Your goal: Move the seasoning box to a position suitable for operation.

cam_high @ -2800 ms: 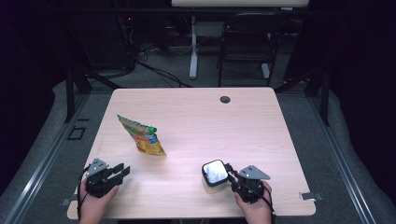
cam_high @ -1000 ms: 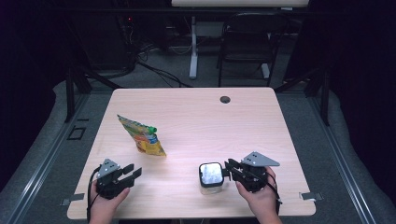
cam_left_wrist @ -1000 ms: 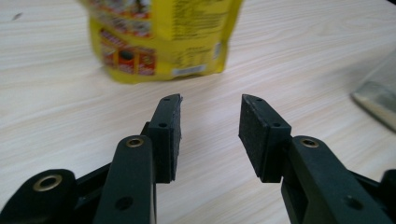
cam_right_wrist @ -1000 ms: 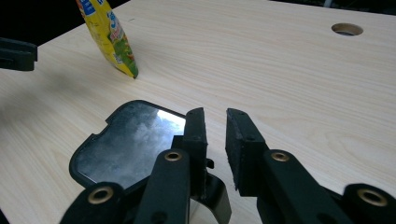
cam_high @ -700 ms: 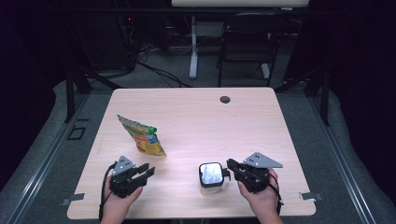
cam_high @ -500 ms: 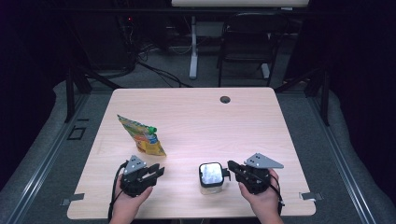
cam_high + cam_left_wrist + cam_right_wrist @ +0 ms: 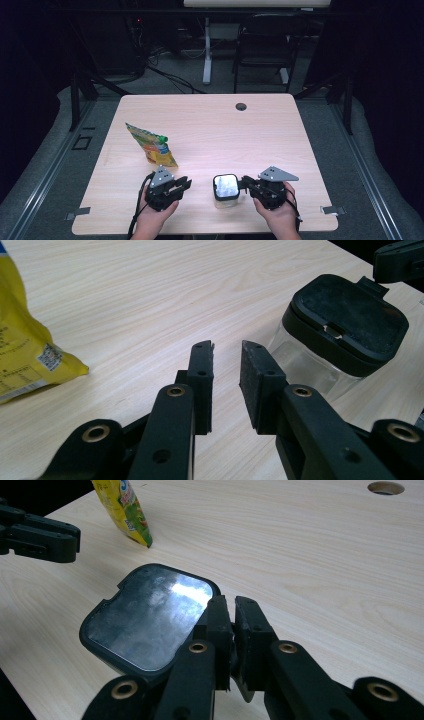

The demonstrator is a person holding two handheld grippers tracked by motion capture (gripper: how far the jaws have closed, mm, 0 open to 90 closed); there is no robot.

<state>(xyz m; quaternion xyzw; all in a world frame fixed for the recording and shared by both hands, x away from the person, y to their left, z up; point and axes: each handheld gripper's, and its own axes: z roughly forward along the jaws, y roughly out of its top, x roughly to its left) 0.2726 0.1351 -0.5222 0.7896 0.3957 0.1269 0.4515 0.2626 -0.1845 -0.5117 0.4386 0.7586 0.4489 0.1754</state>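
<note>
A clear square container with a black lid (image 7: 226, 189) stands near the table's front edge. My right gripper (image 7: 243, 183) sits at its right side. In the right gripper view its jaws (image 7: 234, 600) are pinched on a thin black tab at the lid's (image 7: 150, 620) edge, after just easing open slightly. My left gripper (image 7: 186, 182) is a short way left of the container, open, and its jaws have just been closing. Nothing lies between the left gripper's (image 7: 227, 347) pads, which point toward the container (image 7: 345, 320). A yellow pouch (image 7: 150, 146) with a green cap lies behind the left gripper.
The wooden table (image 7: 280, 140) has a round cable hole (image 7: 241, 106) at the back. The pouch (image 7: 20, 350) lies to the left of my left jaws. A chair (image 7: 260, 45) and desk legs stand beyond the far edge.
My left hand has moved right, toward the container, and its jaws have narrowed. The right hand and the container have stayed in place.
</note>
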